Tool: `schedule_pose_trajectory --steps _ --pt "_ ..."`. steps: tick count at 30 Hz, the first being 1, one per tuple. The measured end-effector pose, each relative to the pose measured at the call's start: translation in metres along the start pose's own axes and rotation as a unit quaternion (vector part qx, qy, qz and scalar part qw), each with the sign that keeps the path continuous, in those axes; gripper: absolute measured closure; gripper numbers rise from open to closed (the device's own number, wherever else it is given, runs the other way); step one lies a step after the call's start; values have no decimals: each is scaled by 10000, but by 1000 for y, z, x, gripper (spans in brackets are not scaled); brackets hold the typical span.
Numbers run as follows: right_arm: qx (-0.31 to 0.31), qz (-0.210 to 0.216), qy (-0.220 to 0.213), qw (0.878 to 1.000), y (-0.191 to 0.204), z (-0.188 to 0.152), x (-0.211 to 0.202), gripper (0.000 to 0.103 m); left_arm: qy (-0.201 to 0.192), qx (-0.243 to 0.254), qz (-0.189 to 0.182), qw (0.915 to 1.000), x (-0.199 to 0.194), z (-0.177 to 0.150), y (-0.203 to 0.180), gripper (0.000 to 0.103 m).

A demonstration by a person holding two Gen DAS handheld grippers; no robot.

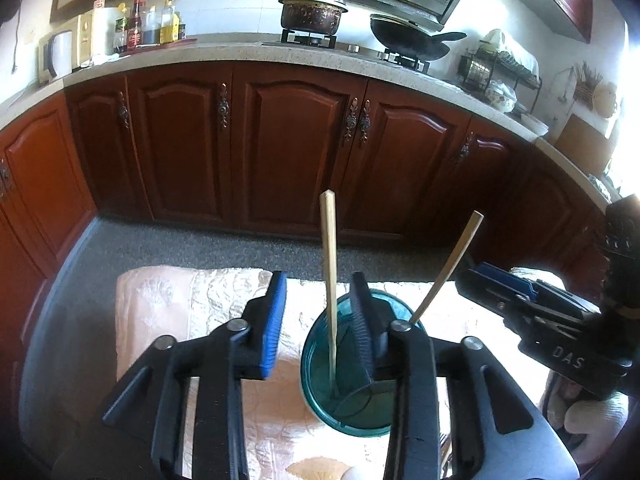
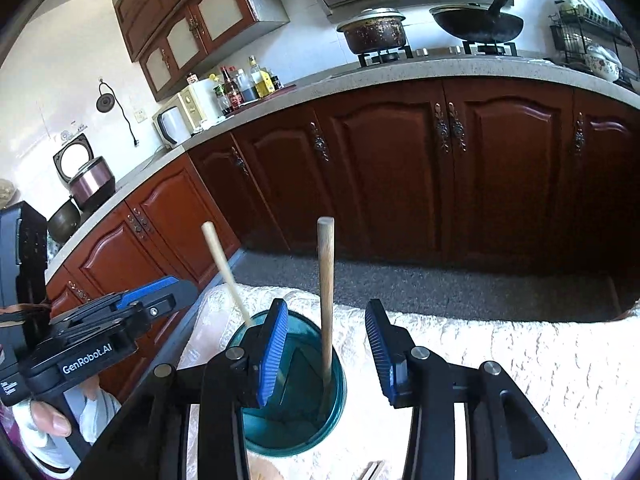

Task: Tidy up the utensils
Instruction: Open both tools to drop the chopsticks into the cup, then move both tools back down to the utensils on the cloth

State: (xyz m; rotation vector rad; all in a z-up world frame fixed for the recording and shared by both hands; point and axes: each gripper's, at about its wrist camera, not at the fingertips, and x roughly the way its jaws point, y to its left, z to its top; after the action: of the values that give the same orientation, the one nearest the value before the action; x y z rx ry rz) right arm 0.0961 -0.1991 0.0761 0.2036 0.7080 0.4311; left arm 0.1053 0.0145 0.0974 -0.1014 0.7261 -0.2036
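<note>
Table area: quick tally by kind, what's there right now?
Chopsticks standing in the cup: 2, first chopstick and second chopstick
Teal cup: 1
Patterned cloth: 1
Open grippers: 2, left gripper and right gripper
Total: 6

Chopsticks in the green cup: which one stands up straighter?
In the left wrist view, the pale wooden chopstick at the left inside the teal glass cup stands nearly upright. The other wooden chopstick leans far right over the rim.

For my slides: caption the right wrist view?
Open hand-held gripper above teal cup holding two chopsticks.
</note>
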Motion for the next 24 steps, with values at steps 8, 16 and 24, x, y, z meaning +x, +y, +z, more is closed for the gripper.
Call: schedule_pose_trajectory --steps 8,16,24 --pt "56 38 24 10000 5 -22 -32 61 -80 77 -20 9999 -24 -13 -7 56" --pt "127 -227 363 9990 -5 -73 -69 59 -3 71 -424 9991 -56 -50 -14 49" --pt "676 -430 1057 9912 -46 -160 -75 59 672 333 -834 9937 -49 -115 -25 48"
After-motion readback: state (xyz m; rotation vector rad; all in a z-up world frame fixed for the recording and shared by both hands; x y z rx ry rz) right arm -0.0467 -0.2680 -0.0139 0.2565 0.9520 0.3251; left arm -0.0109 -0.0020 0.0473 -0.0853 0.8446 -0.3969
